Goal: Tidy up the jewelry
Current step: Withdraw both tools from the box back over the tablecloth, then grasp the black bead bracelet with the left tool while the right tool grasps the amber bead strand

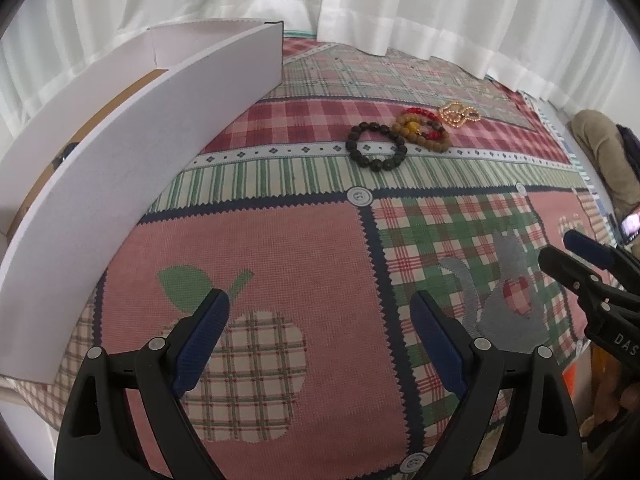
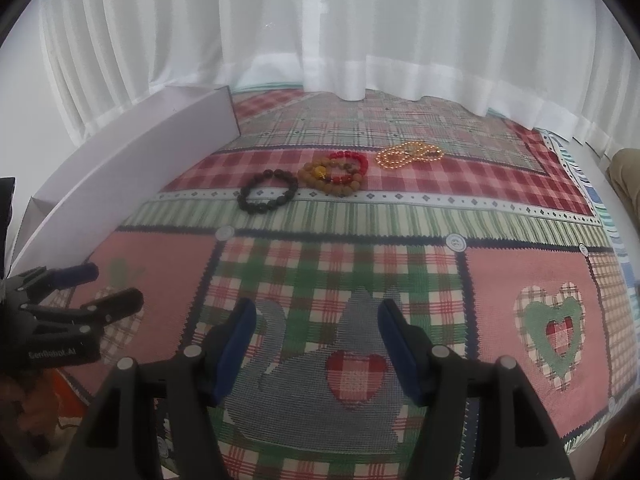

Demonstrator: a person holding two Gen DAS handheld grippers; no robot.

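On the patchwork cloth lie a black bead bracelet (image 1: 377,146) (image 2: 267,192), a brown wooden bead bracelet (image 1: 424,134) (image 2: 329,179) overlapping a red bead bracelet (image 1: 420,113) (image 2: 352,161), and a gold bead necklace (image 1: 458,114) (image 2: 408,155). An open white box (image 1: 132,168) (image 2: 132,160) stands to their left. My left gripper (image 1: 320,320) hovers open over the apple patch, well short of the jewelry. My right gripper (image 2: 316,320) is open above the grey teapot patch with nothing between its fingers. Each gripper shows at the edge of the other's view: right gripper (image 1: 568,252), left gripper (image 2: 116,284).
White curtains (image 2: 320,32) hang along the far edge of the cloth-covered surface (image 2: 360,264). A person's tan sleeve (image 1: 600,148) and a lit phone screen (image 1: 630,224) sit at the right edge. The box's brown inside (image 1: 100,108) holds a dark item, barely visible.
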